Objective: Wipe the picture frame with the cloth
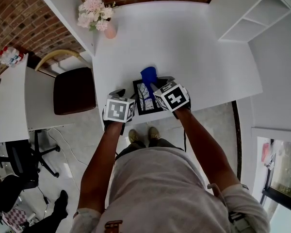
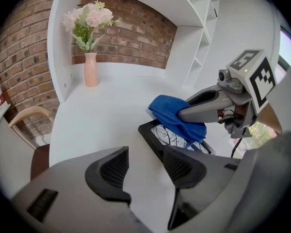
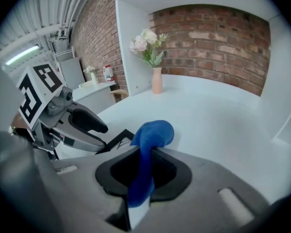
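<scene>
A black picture frame [image 1: 144, 100] lies flat on the white table [image 1: 184, 47] near its front edge. A blue cloth [image 1: 149, 75] hangs over the frame's far end, with my right gripper [image 1: 157, 85] shut on it. In the right gripper view the cloth [image 3: 153, 132] bulges out ahead of the shut jaws and a frame corner [image 3: 117, 141] shows to the left. My left gripper [image 2: 145, 161] is open with only bare table between its fingers, just left of the frame [image 2: 160, 136]. The left gripper view also has the cloth [image 2: 174, 114] resting on the frame's glass.
A pink vase of flowers [image 1: 103, 22] stands at the table's far left corner. White shelves [image 1: 254, 13] rise at the far right. A brown chair [image 1: 73, 90] sits left of the table. The person's shoes [image 1: 141, 136] are just under the front edge.
</scene>
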Demonstrator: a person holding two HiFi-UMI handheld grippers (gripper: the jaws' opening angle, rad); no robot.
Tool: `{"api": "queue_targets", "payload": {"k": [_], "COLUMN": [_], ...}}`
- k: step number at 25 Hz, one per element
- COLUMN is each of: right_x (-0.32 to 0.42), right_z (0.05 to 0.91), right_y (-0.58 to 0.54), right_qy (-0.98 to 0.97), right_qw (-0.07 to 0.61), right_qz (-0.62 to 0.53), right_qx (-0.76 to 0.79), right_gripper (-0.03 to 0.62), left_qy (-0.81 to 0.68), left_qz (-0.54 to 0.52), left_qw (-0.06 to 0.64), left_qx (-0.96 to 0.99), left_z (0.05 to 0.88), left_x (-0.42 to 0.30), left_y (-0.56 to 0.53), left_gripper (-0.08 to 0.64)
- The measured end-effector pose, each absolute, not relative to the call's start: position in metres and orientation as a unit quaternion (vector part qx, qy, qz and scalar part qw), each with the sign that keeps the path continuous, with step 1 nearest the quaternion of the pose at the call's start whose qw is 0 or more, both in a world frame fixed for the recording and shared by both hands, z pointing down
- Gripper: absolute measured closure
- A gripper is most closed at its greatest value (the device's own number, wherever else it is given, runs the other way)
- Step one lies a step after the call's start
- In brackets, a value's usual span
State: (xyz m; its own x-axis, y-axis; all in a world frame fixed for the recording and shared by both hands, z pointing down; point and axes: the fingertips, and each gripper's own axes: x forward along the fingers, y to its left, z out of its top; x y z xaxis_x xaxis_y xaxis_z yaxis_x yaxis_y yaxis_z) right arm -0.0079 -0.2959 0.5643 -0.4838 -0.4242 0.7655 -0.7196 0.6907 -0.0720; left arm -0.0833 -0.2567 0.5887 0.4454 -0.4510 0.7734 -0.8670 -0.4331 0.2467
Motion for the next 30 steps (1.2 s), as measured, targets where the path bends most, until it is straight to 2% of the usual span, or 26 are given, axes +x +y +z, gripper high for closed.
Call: {"api": "queue_targets", "payload": {"k": [10, 21, 25, 30], "right_x": [0.049, -0.025, -0.048, -0.043], "right_z": [0.544, 0.499, 0.526, 0.56], "right_y": [-0.294, -0.26, -0.244, -0.243], "right_qy": [-0.822, -0.869, -0.863, -0.844], "right_qw": [0.36, 0.261, 0.275, 0.315], "right_qz": [0.207, 0.254, 0.282, 0.279], "right_qx": [0.39, 0.335, 0.318, 0.334], "right_gripper": [0.545, 0.544, 0.544, 0.543], "left_qy": [-0.419, -0.418, -0.417, -0.418], "left_qz": [0.318, 0.318, 0.318, 0.317], "left_qw": [0.326, 0.324, 0.322, 0.321], "left_qx": [0.785, 0.787, 0.788, 0.789], "left_z": [0.588, 0.588, 0.587, 0.587], "left_x": [-0.083, -0.083, -0.081, -0.081], "left_y": [-0.257, -0.257, -0.256, -0.257], "left_gripper": [0.342, 0.342, 0.342, 0.342]}}
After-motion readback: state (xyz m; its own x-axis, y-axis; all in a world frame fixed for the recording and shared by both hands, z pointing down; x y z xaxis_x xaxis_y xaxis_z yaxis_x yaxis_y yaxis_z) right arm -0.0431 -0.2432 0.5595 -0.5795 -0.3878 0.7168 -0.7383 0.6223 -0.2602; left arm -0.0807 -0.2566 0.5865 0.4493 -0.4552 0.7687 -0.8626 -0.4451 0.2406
